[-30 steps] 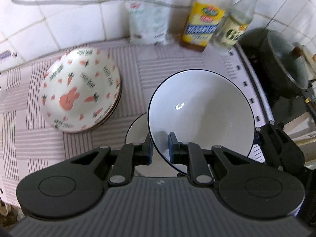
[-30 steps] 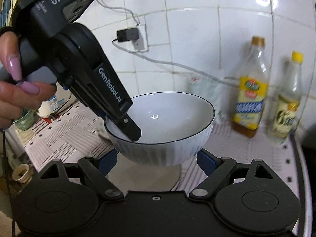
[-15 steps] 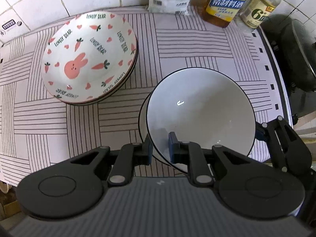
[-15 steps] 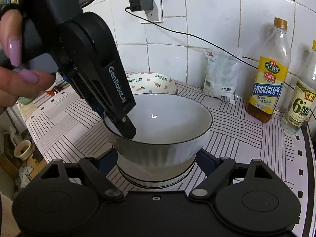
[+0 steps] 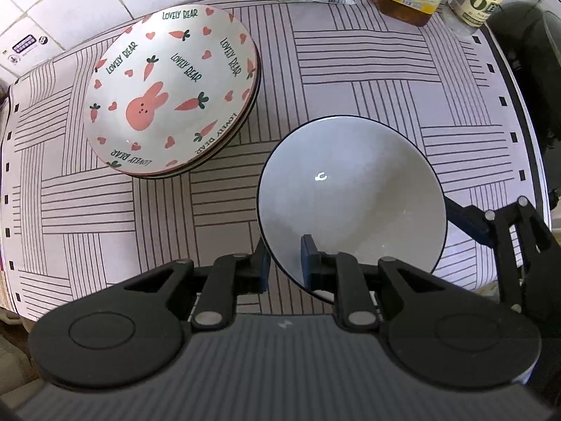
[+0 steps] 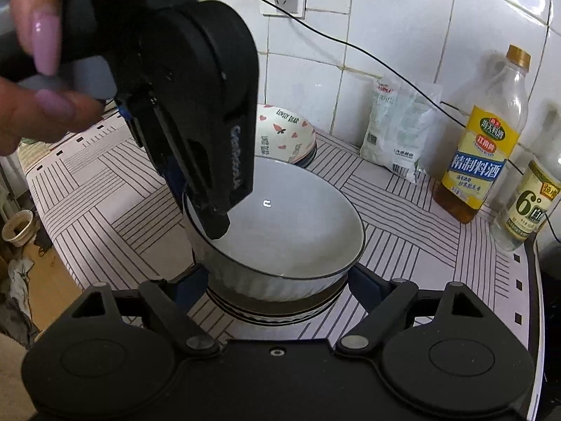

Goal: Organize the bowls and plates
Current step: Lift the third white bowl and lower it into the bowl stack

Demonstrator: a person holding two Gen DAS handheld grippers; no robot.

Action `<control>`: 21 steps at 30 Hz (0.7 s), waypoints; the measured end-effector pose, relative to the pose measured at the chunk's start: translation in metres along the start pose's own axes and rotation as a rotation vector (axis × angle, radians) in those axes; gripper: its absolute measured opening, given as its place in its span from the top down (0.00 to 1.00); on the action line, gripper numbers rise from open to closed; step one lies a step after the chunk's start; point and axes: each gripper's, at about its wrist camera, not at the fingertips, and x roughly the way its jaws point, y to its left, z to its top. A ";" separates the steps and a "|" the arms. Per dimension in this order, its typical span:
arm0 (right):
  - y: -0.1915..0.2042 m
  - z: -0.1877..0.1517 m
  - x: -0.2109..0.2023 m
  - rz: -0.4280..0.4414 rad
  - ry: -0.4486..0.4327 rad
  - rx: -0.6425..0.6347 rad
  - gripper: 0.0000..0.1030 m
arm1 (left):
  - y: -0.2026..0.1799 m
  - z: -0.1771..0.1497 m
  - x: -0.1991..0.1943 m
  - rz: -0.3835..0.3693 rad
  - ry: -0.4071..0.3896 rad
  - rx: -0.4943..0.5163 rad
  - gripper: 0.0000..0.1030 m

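A white bowl with a dark rim [image 5: 350, 196] [image 6: 291, 231] hangs level. My left gripper [image 5: 284, 263] is shut on its near rim, coming straight down from above [image 6: 210, 217]. My right gripper [image 6: 275, 280] stands wide, its blue pads against the ribbed lower wall on both sides. One of its fingers [image 5: 463, 217] shows at the bowl's right edge. A second dark-rimmed bowl [image 6: 266, 312] sits on the striped mat directly underneath; the held bowl rests in it or just above it. A stack of bunny-and-carrot bowls [image 5: 168, 101] [image 6: 291, 137] stands behind to the left.
Along the tiled wall stand a white bag [image 6: 396, 133], a yellow-labelled bottle [image 6: 480, 161] and a clear bottle [image 6: 529, 207]. A charger cable [image 6: 350, 49] runs across the wall. A dark pot [image 5: 533, 70] is at the right, and the counter drops off at the left edge [image 6: 45, 210].
Both grippers came down together with the white bowl, bringing it over and onto the second bowl. The left wrist view tipped from facing the wall to looking straight down.
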 end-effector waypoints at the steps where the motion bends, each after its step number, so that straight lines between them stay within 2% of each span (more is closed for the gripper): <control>1: 0.001 0.000 0.000 -0.002 0.002 -0.002 0.12 | 0.000 0.000 0.000 0.000 0.000 -0.003 0.84; 5: 0.003 -0.001 0.001 -0.012 0.030 -0.016 0.12 | 0.001 -0.003 0.002 0.001 -0.003 -0.025 0.85; 10: 0.004 -0.004 -0.005 -0.008 0.006 0.008 0.11 | 0.000 -0.008 0.001 0.006 -0.036 -0.029 0.85; 14: 0.004 -0.006 -0.012 -0.013 -0.006 0.022 0.11 | 0.004 -0.013 -0.006 -0.022 -0.076 -0.046 0.83; 21: -0.001 -0.021 -0.033 0.034 -0.069 0.073 0.11 | 0.021 -0.025 -0.038 -0.110 -0.229 -0.079 0.64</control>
